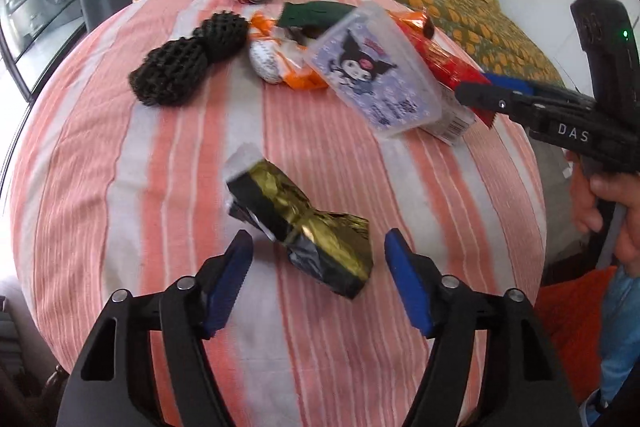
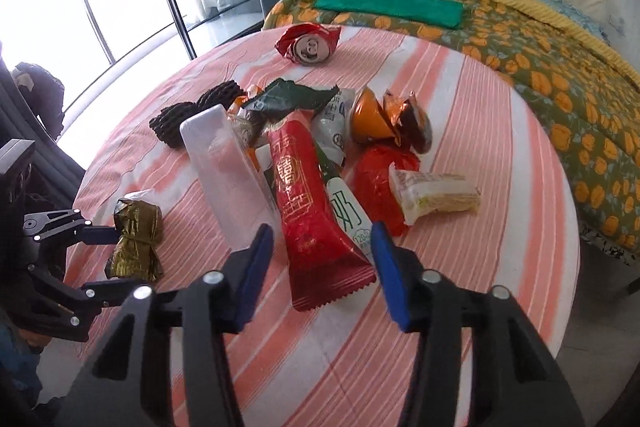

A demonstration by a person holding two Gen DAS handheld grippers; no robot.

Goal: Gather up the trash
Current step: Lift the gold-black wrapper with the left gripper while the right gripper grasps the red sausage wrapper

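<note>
The tablecloth [image 2: 460, 131] is woven cloth, striped and matt; the gold wrapper [image 1: 308, 227] is crinkled foil, shiny; the red sachet [image 2: 312, 211] is smooth glossy plastic film; the clear box [image 2: 228, 179] is frosted plastic; the crushed can [image 2: 308, 45] is dented bright metal; the black foam netting [image 1: 180, 63] looks rough and dull.

Trash scattered on the striped surface [image 2: 460, 99]. Gold-and-black foil wrapper [image 1: 304, 227], crumpled, lying alone toward the near edge. Long red sachet [image 2: 312, 211] with gold print, flat, its serrated end toward the near edge. Clear plastic box [image 1: 372, 67] with a cartoon label, tilted on the central heap. Crushed red can [image 2: 308, 45] on its side near the far edge. Black mesh pieces [image 1: 180, 67] at the left of the heap. Pale wafer packet [image 2: 436, 197] at its right.
</note>
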